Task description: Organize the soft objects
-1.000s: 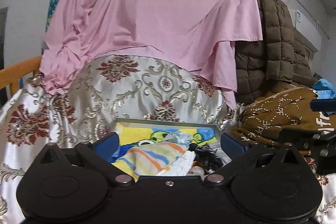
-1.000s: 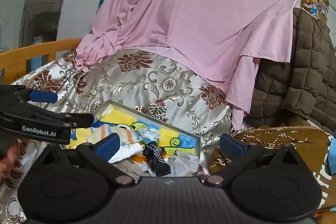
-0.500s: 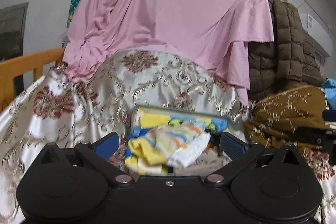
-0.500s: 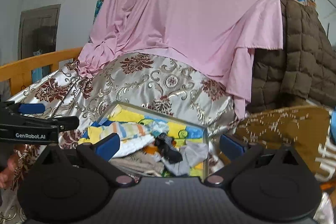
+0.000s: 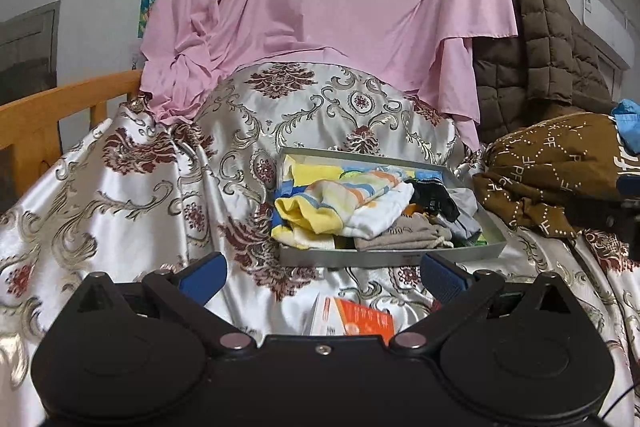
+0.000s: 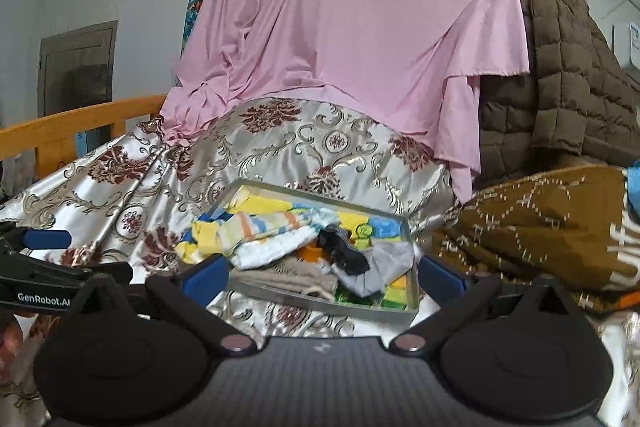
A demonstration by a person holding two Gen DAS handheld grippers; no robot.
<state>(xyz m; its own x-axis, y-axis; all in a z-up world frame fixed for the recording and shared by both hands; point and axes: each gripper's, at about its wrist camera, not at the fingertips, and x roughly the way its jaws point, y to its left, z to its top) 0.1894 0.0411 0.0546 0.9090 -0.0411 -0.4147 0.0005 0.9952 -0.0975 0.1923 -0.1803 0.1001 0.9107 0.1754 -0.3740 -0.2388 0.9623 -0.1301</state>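
A shallow grey tray point(image 5: 384, 255) lies on a satin floral bedspread point(image 5: 132, 195) and holds a heap of small soft items: a yellow, white and striped cloth point(image 5: 344, 203), a black sock point(image 5: 434, 201), a beige piece point(image 5: 400, 237) and a grey piece point(image 5: 464, 223). The tray also shows in the right wrist view point(image 6: 320, 301) with the striped cloth point(image 6: 256, 231) and black sock point(image 6: 344, 255). My left gripper point(image 5: 322, 277) is open and empty, short of the tray's near edge. My right gripper point(image 6: 324, 273) is open and empty over the tray's near edge.
A pink sheet point(image 5: 332, 3) drapes a tall shape behind the tray. A brown quilted jacket point(image 5: 548, 39) and a brown patterned cloth point(image 5: 552, 171) lie to the right. A wooden bed rail point(image 5: 52, 115) runs at the left. An orange packet point(image 5: 356, 321) lies below the left gripper.
Both grippers have pulled back from the tray, which now looks farther off and lies in full view. The left gripper has shifted left. Both stay open and empty.
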